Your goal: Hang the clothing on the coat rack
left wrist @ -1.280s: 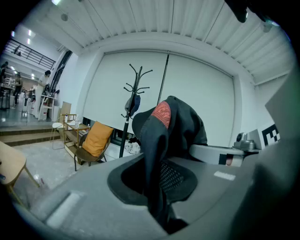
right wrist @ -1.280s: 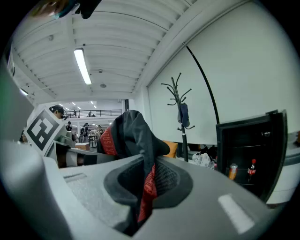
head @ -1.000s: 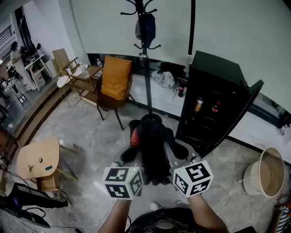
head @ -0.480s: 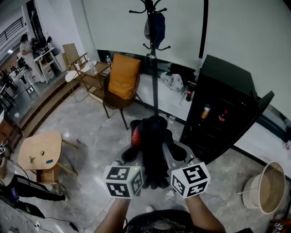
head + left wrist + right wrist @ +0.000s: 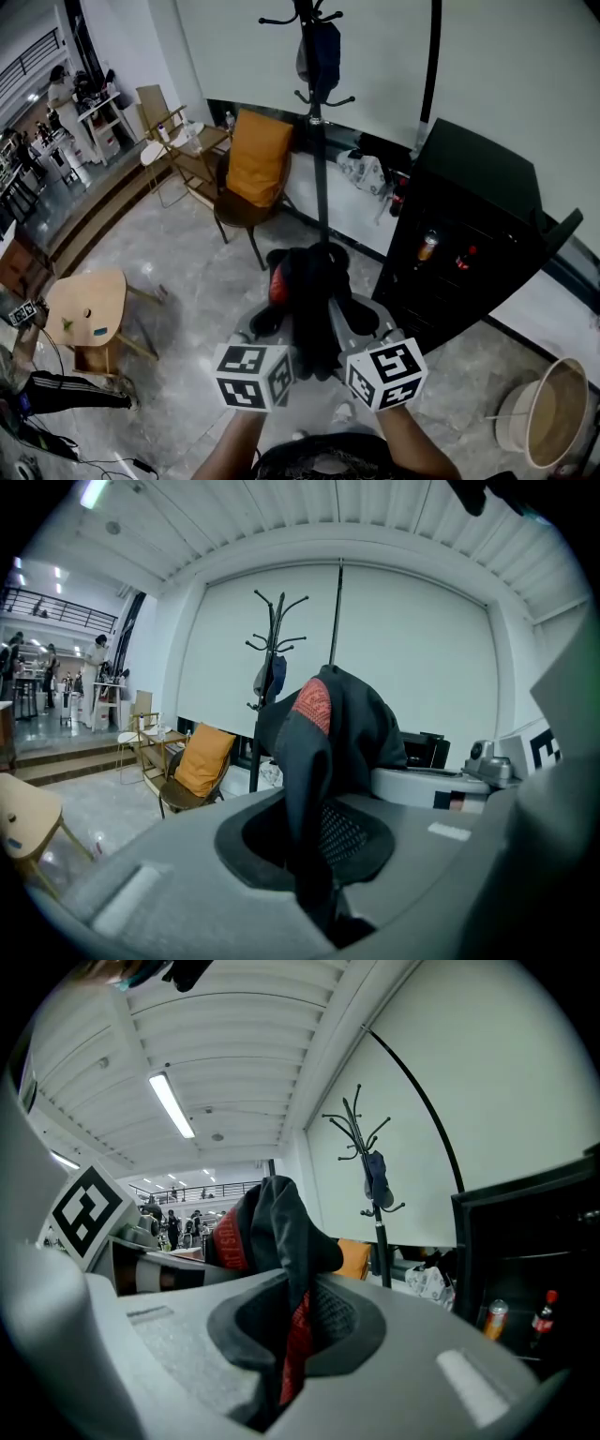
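Note:
A black garment with red patches (image 5: 312, 305) hangs bunched between my two grippers, held up in front of me. My left gripper (image 5: 281, 330) is shut on the garment (image 5: 328, 752), whose fabric runs down between the jaws. My right gripper (image 5: 345, 326) is shut on the garment (image 5: 277, 1241) too, with a red strip pinched in its jaws. The black coat rack (image 5: 317, 122) stands ahead against the white wall, a dark blue item (image 5: 322, 52) hanging from an upper hook. The coat rack (image 5: 272, 667) and again the coat rack (image 5: 370, 1171) show beyond the cloth in both gripper views.
A chair with an orange cushion (image 5: 253, 164) stands left of the rack. A black cabinet with its door open (image 5: 464, 239) holds bottles at the right. A small wooden table (image 5: 84, 309) is at the left, a pale bucket (image 5: 544, 412) at the lower right. People stand far left.
The view has shifted closer to the rack and slightly right; the grippers, both still holding the garment, have drawn a little nearer each other.

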Available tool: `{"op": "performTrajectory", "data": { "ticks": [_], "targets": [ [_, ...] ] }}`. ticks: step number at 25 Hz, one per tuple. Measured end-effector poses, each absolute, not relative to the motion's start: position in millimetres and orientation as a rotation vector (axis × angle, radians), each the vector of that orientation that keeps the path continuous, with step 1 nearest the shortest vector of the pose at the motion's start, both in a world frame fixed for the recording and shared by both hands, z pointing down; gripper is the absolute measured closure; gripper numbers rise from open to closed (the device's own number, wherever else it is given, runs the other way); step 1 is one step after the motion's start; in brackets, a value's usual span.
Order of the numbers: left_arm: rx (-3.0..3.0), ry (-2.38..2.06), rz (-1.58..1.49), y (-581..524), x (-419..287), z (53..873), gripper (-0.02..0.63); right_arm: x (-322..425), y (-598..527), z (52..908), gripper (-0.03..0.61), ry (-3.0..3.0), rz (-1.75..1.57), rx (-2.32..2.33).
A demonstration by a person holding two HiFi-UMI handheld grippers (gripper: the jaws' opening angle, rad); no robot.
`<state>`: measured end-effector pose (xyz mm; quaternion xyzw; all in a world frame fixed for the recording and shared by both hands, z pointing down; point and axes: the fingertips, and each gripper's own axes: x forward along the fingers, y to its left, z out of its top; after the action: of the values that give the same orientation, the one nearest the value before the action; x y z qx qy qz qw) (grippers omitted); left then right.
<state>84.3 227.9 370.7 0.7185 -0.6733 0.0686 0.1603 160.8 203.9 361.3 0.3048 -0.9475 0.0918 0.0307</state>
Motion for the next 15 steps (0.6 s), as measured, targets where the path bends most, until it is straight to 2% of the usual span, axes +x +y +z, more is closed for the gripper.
{"op": "performTrajectory", "data": {
  "ticks": [15],
  "targets": [
    [2.010, -1.979, 0.201, 155.3, 108.3, 371.0, 0.578, 182.4, 125.9, 363.8, 0.557, -2.949, 0.285, 0.885]
  ]
}}
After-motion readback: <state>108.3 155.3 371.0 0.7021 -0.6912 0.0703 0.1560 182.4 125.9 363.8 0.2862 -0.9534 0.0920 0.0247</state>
